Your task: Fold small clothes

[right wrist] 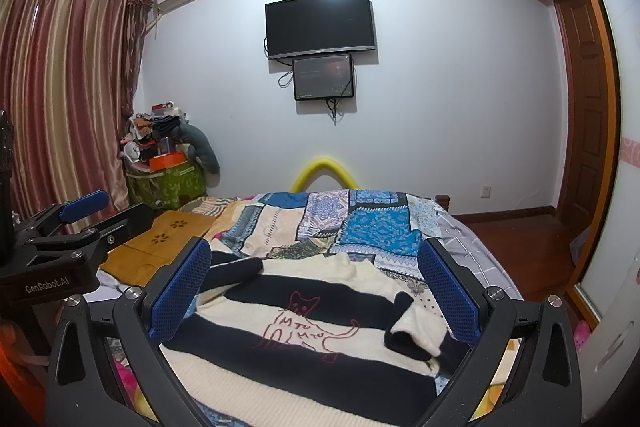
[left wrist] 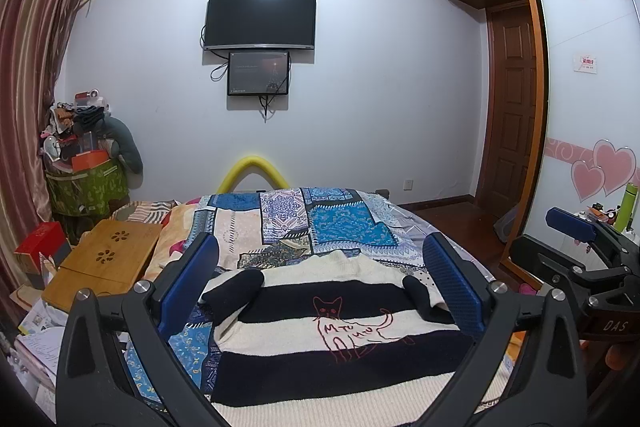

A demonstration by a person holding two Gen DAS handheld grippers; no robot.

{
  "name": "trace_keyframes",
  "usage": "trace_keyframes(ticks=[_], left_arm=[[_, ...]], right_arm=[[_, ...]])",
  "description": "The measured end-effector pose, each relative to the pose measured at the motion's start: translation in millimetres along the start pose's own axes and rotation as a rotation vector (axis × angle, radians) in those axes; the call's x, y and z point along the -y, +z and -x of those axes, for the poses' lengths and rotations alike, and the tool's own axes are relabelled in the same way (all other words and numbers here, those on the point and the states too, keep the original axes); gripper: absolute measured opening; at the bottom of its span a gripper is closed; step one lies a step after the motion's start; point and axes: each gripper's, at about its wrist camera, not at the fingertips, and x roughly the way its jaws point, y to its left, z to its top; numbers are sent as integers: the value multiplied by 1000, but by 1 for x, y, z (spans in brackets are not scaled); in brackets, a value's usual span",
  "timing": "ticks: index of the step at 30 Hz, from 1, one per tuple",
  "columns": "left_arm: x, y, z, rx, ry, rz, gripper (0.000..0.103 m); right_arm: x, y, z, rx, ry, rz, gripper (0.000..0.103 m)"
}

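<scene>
Both my grippers hang above the near end of the bed (left wrist: 404, 227), facing the far wall. Left gripper (left wrist: 320, 279): jaws spread wide, blue pads apart, nothing between them but air. Right gripper (right wrist: 316, 287): jaws likewise wide and empty. The striped sweater (left wrist: 340, 339) lies flat on the patchwork quilt (left wrist: 332, 223), directly below and ahead of both pairs of jaws, cream and black bands running across, a red outline cat (left wrist: 352, 327) drawn on its front. Its collar end points away from me. Left sleeve (left wrist: 236, 291) is folded in over the body, dark cuff resting just inside my left gripper's left pad. Right sleeve (right wrist: 412, 331) is folded in too, lying just inside my right gripper's right pad. No pad touches the cloth, as far as I can tell. Out past my left jaws, a wooden lap tray (left wrist: 108, 259) sits on the bed edge, well apart from the sweater. From the left view, the right gripper shows off to the right side; from the right view, the left gripper shows off to the left.
</scene>
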Motion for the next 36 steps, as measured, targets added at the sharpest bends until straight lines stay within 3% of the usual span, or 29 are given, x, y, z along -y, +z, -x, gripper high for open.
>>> trace_keyframes(ticks=[36], left_arm=[[-6, -5, -2, 2, 8, 13, 103]], right_arm=[[1, -1, -5, -13, -2, 3, 103]])
